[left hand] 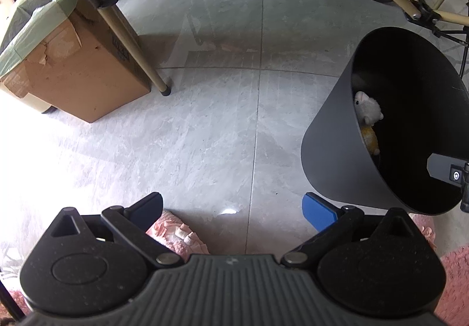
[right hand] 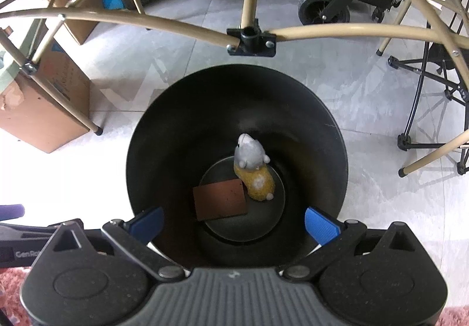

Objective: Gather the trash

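A black round bin (right hand: 181,109) stands on the grey tile floor, directly below my right gripper (right hand: 234,223), which is open and empty over its mouth. At the bin's bottom lie a grey and yellow plush toy (right hand: 253,167) and a flat brown square piece (right hand: 221,198). In the left wrist view the same bin (left hand: 331,135) is at the right, with the plush toy (left hand: 368,112) visible inside. My left gripper (left hand: 234,208) is open and empty above the bare floor, to the left of the bin.
A cardboard box (left hand: 79,71) lined with a green bag sits at the left. Tan metal table legs (left hand: 132,41) and curved bars (right hand: 337,30) cross above the floor. A pink fluffy rug (left hand: 178,235) lies under the gripper. A wheeled cart (right hand: 322,3) and black stand legs (right hand: 425,109) are further back.
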Tool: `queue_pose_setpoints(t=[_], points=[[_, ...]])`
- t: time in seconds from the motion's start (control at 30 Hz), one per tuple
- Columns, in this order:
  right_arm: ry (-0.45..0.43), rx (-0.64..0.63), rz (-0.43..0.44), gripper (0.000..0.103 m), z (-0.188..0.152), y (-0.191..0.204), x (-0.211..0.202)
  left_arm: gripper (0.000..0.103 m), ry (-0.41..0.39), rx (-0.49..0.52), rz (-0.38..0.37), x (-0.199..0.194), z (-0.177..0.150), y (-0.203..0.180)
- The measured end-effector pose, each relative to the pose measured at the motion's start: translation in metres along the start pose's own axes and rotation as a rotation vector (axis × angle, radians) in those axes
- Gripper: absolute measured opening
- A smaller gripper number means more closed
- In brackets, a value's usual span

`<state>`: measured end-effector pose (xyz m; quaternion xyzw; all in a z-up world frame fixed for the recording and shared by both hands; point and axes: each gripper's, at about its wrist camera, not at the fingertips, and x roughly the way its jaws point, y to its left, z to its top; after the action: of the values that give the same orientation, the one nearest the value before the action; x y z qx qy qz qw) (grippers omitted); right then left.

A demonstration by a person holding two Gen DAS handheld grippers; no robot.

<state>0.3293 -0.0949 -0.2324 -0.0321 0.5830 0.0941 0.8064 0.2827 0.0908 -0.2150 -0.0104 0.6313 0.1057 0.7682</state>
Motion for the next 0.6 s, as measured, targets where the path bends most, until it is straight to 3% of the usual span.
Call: queue_pose_setpoints(t=[0.6], points=[[-0.180, 0.006, -0.010, 0.103, -0.026, -0.013, -0.056, 0.103, -0.195, 0.017, -0.041, -0.068, -0.010, -0.032]])
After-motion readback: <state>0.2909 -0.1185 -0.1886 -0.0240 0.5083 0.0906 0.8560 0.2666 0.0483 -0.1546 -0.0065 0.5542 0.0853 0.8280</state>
